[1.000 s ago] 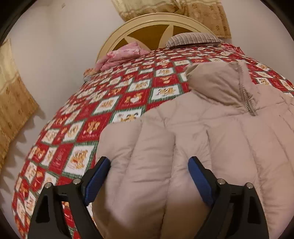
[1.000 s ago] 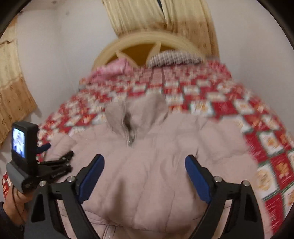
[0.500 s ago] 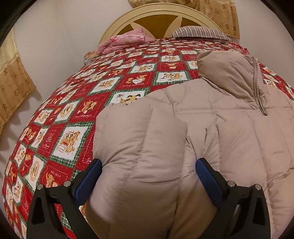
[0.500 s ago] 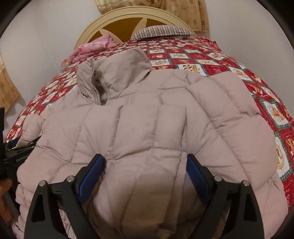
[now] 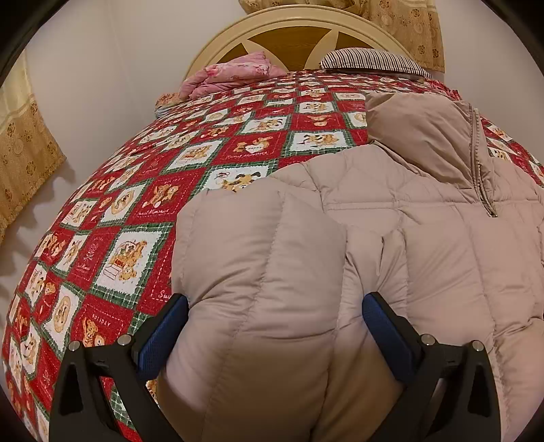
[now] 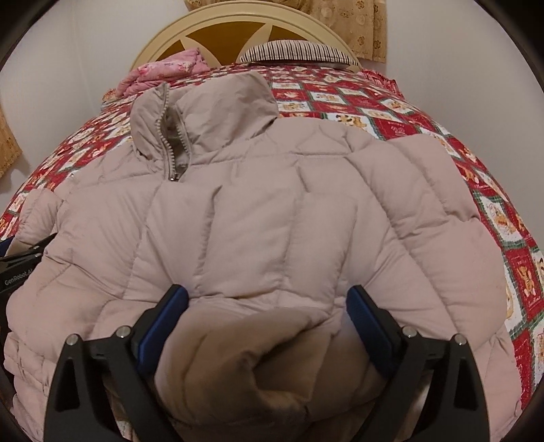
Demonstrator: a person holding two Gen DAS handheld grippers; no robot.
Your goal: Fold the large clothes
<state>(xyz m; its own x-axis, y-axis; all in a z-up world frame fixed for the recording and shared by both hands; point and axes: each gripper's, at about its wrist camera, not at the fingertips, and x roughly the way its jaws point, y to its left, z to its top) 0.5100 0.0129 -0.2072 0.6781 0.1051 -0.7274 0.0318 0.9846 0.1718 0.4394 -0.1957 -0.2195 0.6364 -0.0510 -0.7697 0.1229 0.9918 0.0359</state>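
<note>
The puffy jacket (image 6: 272, 210) lies flat on the bed (image 5: 142, 217), and both the left gripper (image 5: 275, 326) and the right gripper (image 6: 267, 316) have just opened wide over its sleeves, pinching nothing, ready to fold.

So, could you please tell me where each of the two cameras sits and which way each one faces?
Left wrist view: sits on the left gripper, looking down and forward along its wide-open fingers at the left part of the beige puffer jacket and the red patterned bedspread.
Right wrist view: sits on the right gripper, facing the jacket's middle and collar; the left gripper shows at the picture's left edge.
Shared: the jacket, bedspread, headboard, pink bundle and striped pillow.
</note>
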